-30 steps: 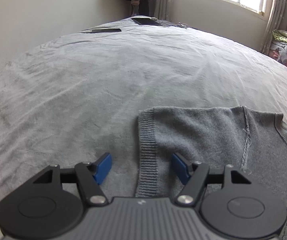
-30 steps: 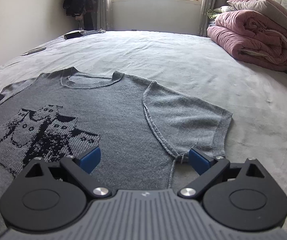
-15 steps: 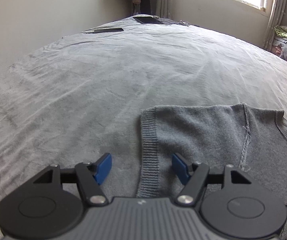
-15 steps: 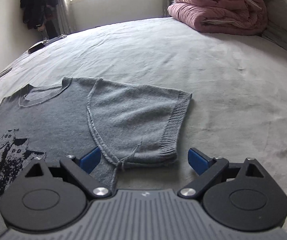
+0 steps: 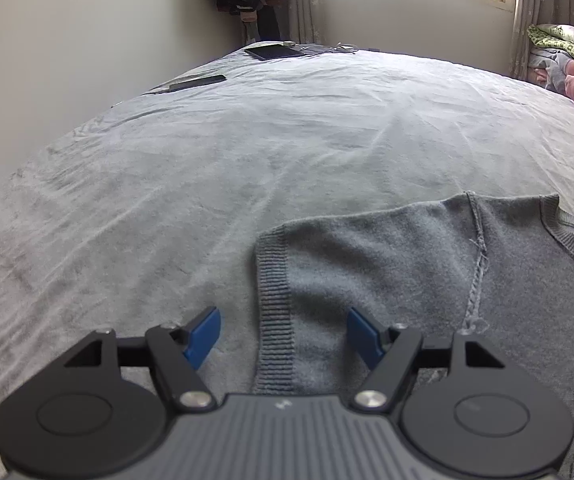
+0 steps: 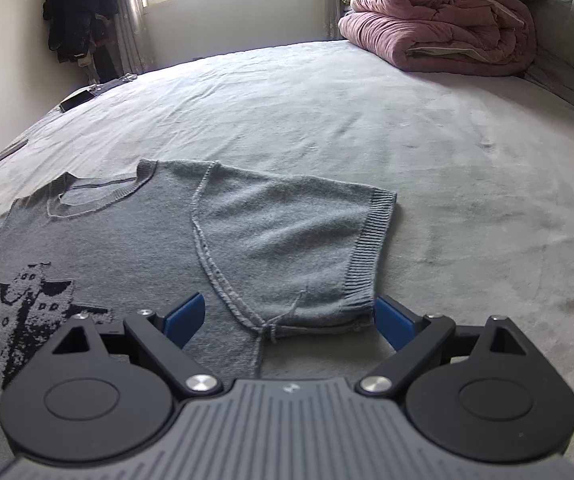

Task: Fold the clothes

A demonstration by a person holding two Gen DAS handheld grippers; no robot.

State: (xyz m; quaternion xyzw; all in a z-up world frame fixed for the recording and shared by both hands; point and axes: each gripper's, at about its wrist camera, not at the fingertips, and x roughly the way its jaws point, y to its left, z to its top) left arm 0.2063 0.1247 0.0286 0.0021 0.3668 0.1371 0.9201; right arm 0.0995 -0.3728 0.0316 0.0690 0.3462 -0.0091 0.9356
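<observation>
A grey knitted short-sleeved sweater [image 6: 135, 240] with a black building print [image 6: 19, 312] lies flat on the grey bed [image 6: 367, 120]. In the left wrist view my left gripper [image 5: 283, 336] hovers over the ribbed cuff [image 5: 273, 304] of one sleeve [image 5: 367, 256]; its jaws are opening, the cuff lies between the blue pads [image 5: 203, 338] and neither pad presses on it. In the right wrist view my right gripper [image 6: 291, 318] stands open, straddling the near corner of the other sleeve [image 6: 287, 240] without gripping it.
A rolled pink quilt [image 6: 439, 28] and pillows lie at the bed's far right. A tablet [image 5: 273, 51] and a phone [image 5: 197, 82] rest near the far left edge, with cables. Dark clothes [image 6: 79, 12] hang in the corner by the window.
Both views have rolled and shifted sideways. The right gripper slid from over the sweater's body to the sleeve's near corner. The left gripper's pads stand slightly wider apart.
</observation>
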